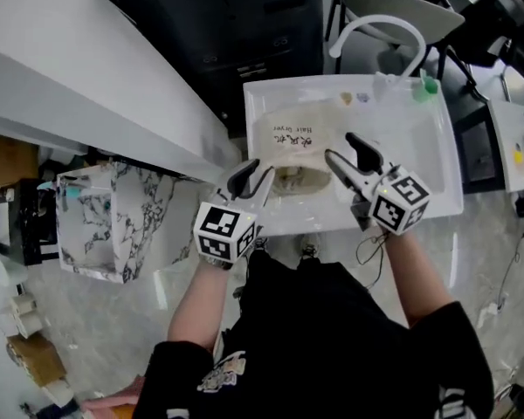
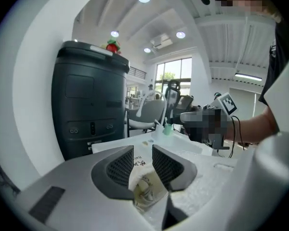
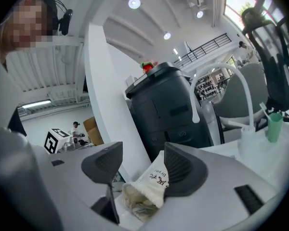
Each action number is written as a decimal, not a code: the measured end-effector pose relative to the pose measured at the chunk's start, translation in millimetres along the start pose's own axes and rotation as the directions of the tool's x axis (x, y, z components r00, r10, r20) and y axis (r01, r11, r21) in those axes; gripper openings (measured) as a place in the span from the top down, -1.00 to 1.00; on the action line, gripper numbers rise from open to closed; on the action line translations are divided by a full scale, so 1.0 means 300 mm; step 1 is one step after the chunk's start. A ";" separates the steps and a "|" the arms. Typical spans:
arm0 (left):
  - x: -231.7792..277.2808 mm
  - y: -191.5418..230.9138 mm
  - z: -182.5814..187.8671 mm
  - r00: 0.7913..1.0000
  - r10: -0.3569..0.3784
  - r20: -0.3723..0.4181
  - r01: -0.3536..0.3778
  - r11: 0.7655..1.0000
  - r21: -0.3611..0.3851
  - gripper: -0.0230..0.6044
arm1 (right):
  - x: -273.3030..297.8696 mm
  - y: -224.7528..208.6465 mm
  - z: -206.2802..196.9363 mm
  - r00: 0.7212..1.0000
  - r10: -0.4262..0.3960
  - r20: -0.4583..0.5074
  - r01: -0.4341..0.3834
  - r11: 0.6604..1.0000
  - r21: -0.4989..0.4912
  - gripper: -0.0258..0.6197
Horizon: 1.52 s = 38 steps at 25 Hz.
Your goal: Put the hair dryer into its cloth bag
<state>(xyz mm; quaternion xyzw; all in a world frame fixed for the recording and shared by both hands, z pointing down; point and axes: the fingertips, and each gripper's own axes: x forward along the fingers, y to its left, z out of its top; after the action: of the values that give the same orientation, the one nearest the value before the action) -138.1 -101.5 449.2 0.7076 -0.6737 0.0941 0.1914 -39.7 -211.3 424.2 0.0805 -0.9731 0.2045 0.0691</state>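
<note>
A cream cloth bag point(image 1: 301, 142) printed "Hair Dryer" lies flat in the middle of the white worktop point(image 1: 437, 168), with its gathered mouth turned to 6 o'clock, towards the person. Something dull and crumpled shows inside the mouth, but it cannot be told whether that is the hair dryer.

The left tongs point(image 1: 255, 171) hang above the worktop's near edge, at 8 o'clock from the bag's mouth. Their jaws are spread, with nothing pinched; in the left gripper view the bag shows beyond the gap of the left tongs point(image 2: 143, 150), untouched.

The right tongs point(image 1: 340, 145) hover at 3 o'clock from the mouth. Their jaws are spread wider and are likewise empty; in the right gripper view the bag lies below and past the right tongs point(image 3: 142, 150).

At the worktop's 12 o'clock edge a white arched pipe point(image 1: 380, 23) rises, with a green cup point(image 1: 430, 85) just beside it at 1 o'clock. A black cabinet point(image 1: 236, 24) stands at 11 o'clock, and a marble-patterned box point(image 1: 96, 225) sits on the floor at 9 o'clock.
</note>
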 end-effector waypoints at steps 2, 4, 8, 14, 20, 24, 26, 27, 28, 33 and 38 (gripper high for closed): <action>-0.053 -0.003 0.018 0.998 0.050 0.026 -0.049 0.999 -0.008 0.57 | -0.007 0.020 0.053 0.999 0.023 0.035 -0.023 1.000 -0.019 0.09; -0.112 0.000 0.024 0.995 0.093 0.042 -0.093 0.996 -0.017 0.57 | -0.003 0.045 0.084 0.997 0.053 0.052 -0.051 0.998 -0.028 0.10; -0.230 0.017 0.024 0.985 0.161 0.062 -0.160 0.987 -0.025 0.57 | 0.014 0.111 0.092 0.994 0.100 0.053 -0.099 0.994 -0.036 0.08; -0.372 0.037 0.036 0.971 0.216 0.107 -0.212 0.976 -0.048 0.57 | 0.017 0.231 0.059 0.988 0.146 0.039 -0.145 0.989 -0.043 0.06; -0.468 -0.002 0.012 0.975 0.182 0.130 -0.177 0.983 -0.046 0.57 | -0.035 0.349 0.002 0.992 0.122 0.040 -0.120 0.992 -0.039 0.07; -0.529 -0.061 0.000 0.983 0.119 0.139 -0.117 0.993 -0.026 0.57 | -0.102 0.438 -0.033 0.995 0.081 0.049 -0.079 0.996 -0.035 0.12; -0.563 -0.099 -0.012 0.986 0.084 0.144 -0.083 0.996 -0.012 0.57 | -0.151 0.485 -0.053 0.997 0.056 0.059 -0.054 0.998 -0.039 0.14; -0.580 -0.119 -0.021 0.987 0.065 0.147 -0.065 0.998 -0.006 0.57 | -0.177 0.508 -0.063 0.997 0.042 0.065 -0.040 0.998 -0.043 0.17; -0.597 -0.138 -0.030 0.988 0.046 0.150 -0.047 0.999 0.000 0.57 | -0.203 0.530 -0.073 0.997 0.029 0.072 -0.025 0.999 -0.047 0.19; -0.661 -0.244 -0.078 0.987 -0.046 0.153 0.042 0.999 0.024 0.65 | -0.333 0.623 -0.118 0.994 -0.034 0.100 0.040 0.997 -0.065 0.38; -0.700 -0.350 -0.111 0.981 -0.115 0.156 0.110 0.993 0.036 0.86 | -0.468 0.672 -0.151 0.984 -0.136 0.119 0.146 0.986 -0.080 0.92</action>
<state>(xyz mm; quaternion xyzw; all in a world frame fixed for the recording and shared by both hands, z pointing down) -45.8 106.4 382.3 0.7523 -0.6443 0.0362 0.1329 64.9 7.4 363.6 0.1577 -0.9754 0.1508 0.0320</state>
